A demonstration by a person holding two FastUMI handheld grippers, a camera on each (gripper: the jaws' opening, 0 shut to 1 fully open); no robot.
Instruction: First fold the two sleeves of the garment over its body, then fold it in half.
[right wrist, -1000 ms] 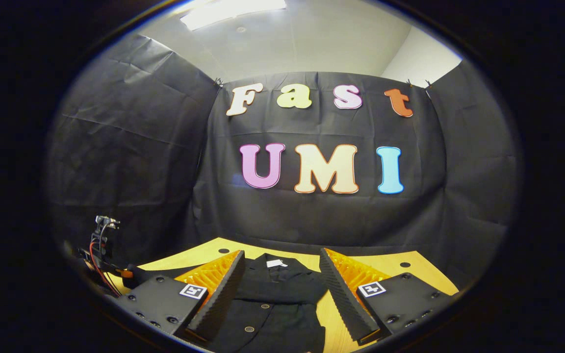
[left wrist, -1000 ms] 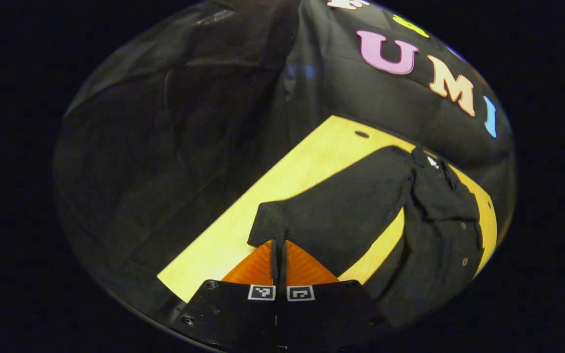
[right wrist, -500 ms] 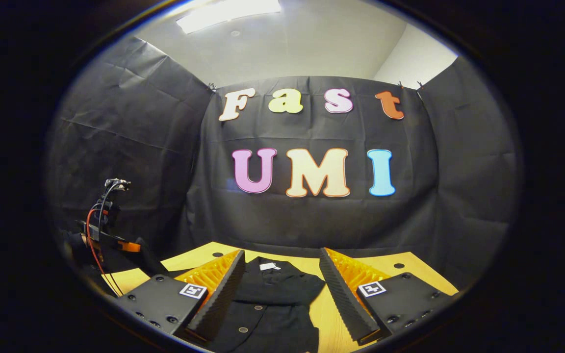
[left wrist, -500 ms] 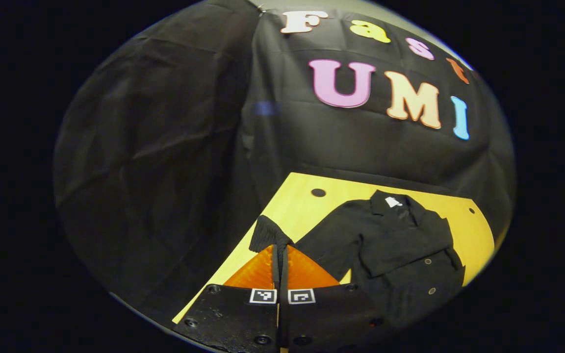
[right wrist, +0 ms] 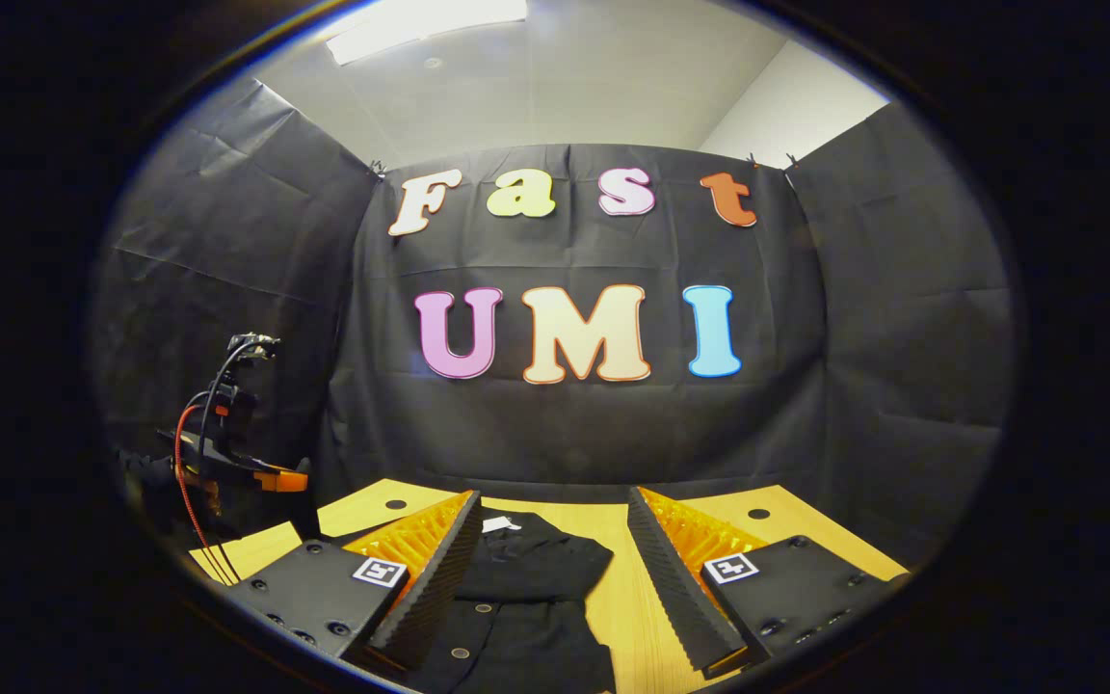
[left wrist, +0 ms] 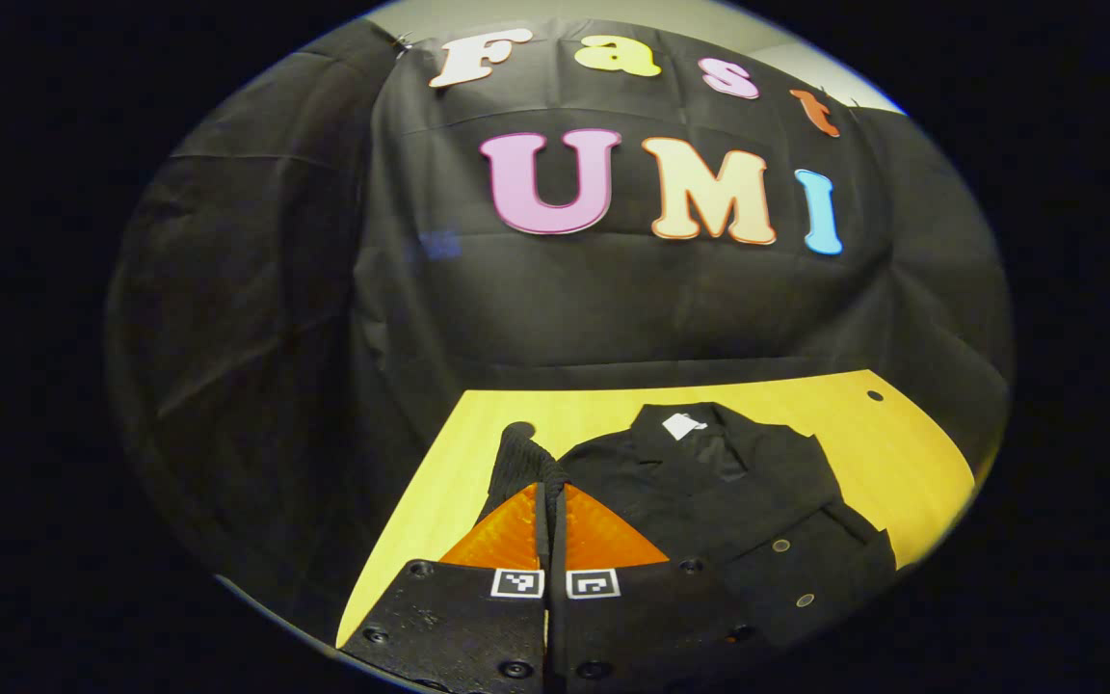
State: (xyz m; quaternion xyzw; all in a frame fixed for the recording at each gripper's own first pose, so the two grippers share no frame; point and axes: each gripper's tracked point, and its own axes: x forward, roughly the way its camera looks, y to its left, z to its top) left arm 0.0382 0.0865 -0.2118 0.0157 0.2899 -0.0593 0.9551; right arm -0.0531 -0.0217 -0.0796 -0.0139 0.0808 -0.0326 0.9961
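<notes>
Garment [left wrist: 738, 492] on the table [left wrist: 439, 472]: left gripper [left wrist: 551, 501] jaws pinch its sleeve cuff [left wrist: 516, 458]; right gripper [right wrist: 553, 540] jaws gape.

1. The jacket [left wrist: 738, 501] lies on the desk [left wrist: 459, 453], collar toward the booth wall.
2. The left tongs [left wrist: 550, 496] pinch its sleeve cuff [left wrist: 516, 458], left of the body.
3. The right tongs [right wrist: 550, 569] hang spread above the jacket.
</notes>
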